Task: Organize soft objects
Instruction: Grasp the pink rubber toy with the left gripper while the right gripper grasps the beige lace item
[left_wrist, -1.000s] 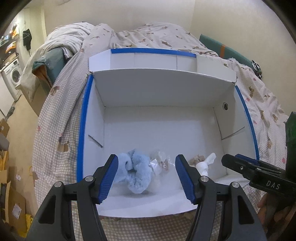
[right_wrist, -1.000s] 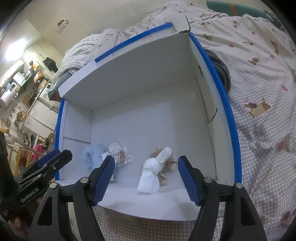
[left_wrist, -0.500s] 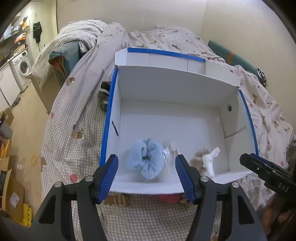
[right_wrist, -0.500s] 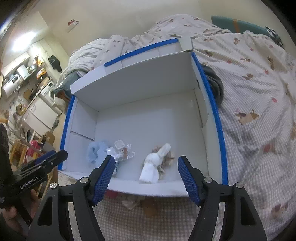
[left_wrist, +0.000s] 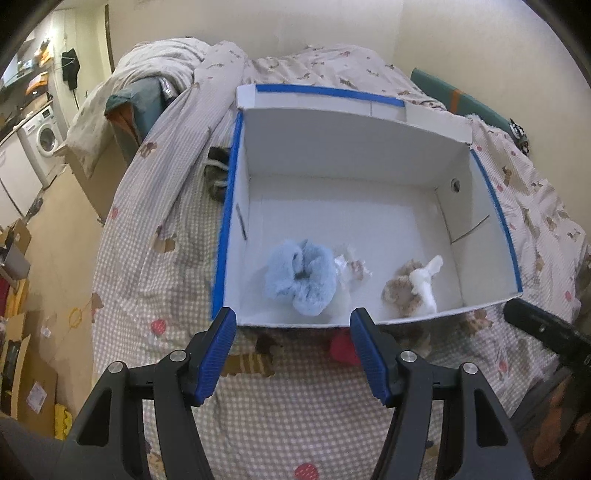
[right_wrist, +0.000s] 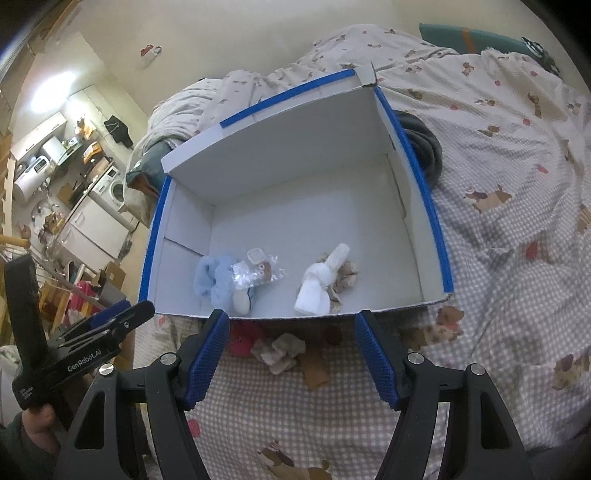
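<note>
A white box with blue-taped rims (left_wrist: 225, 236) (right_wrist: 428, 206) stands on the bed. Inside near its front wall lie a fluffy light-blue piece (left_wrist: 301, 275) (right_wrist: 212, 277), a clear plastic packet (left_wrist: 351, 266) (right_wrist: 255, 273), and a white knotted cloth (left_wrist: 424, 284) (right_wrist: 317, 288) on a beige-brown soft item (left_wrist: 400, 290). Outside the front wall, on the bedspread, lie a red soft item (right_wrist: 243, 338) (left_wrist: 341, 347), a grey-beige one (right_wrist: 280, 350) and a brown piece (right_wrist: 316, 367). My left gripper (left_wrist: 293, 354) and right gripper (right_wrist: 291, 354) both hang open and hold nothing, back from the box over the bedspread.
The checked bedspread (left_wrist: 155, 266) covers the bed all round the box. A dark garment (right_wrist: 428, 147) lies against the box's right side. A striped item (left_wrist: 218, 173) sits by the left wall. The floor with cardboard (left_wrist: 22, 354) drops off left of the bed.
Both grippers have drawn back from over the box, so its front wall and the soft items outside it now show. Their jaws stay the same width.
</note>
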